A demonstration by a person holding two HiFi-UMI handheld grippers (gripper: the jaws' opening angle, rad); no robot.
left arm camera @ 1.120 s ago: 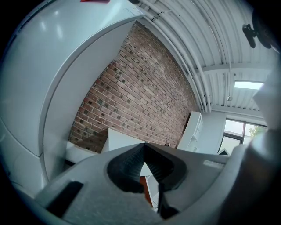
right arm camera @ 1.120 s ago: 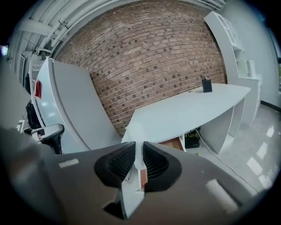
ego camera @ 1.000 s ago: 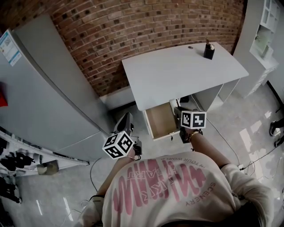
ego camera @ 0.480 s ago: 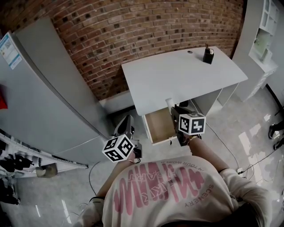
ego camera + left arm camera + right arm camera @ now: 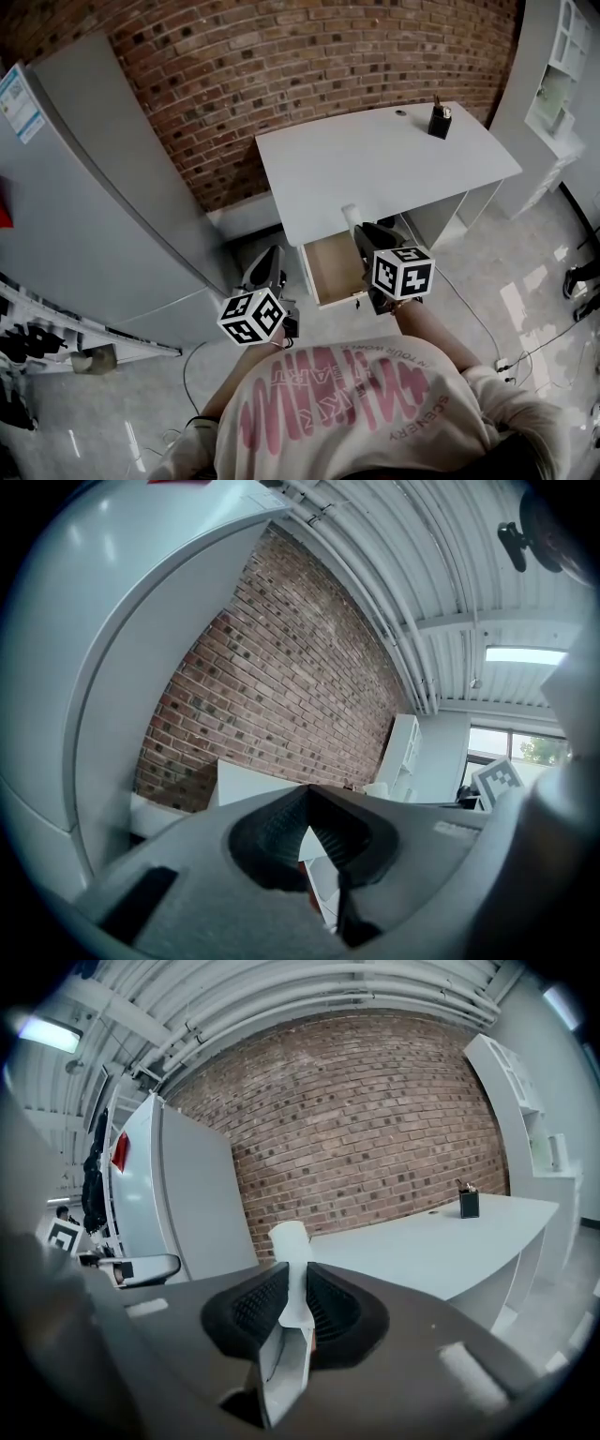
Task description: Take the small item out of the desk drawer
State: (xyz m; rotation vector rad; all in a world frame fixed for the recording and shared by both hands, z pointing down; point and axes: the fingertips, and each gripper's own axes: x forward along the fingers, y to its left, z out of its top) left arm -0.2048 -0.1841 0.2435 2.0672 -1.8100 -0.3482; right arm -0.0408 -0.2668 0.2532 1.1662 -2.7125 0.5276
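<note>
Brick wall (image 5: 281, 66) behind white worktop (image 5: 375, 169), black pen pot (image 5: 439, 122) at far corner, drawer (image 5: 330, 267) open. R tongs (image 5: 298, 1288) clamp small white item (image 5: 291, 1241); L tongs (image 5: 309, 803) closed, empty.

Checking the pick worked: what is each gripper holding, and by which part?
The right gripper pinches a small white item around its middle between its jaws; the item's rounded top sticks out beyond them. The left gripper is shut on nothing.

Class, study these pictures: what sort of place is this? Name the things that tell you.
Probably an office-style room in a loft or studio: a white desk with an open drawer, a bare brick wall behind it, a white shelving unit beside it, and exposed pipes along the ceiling.
</note>
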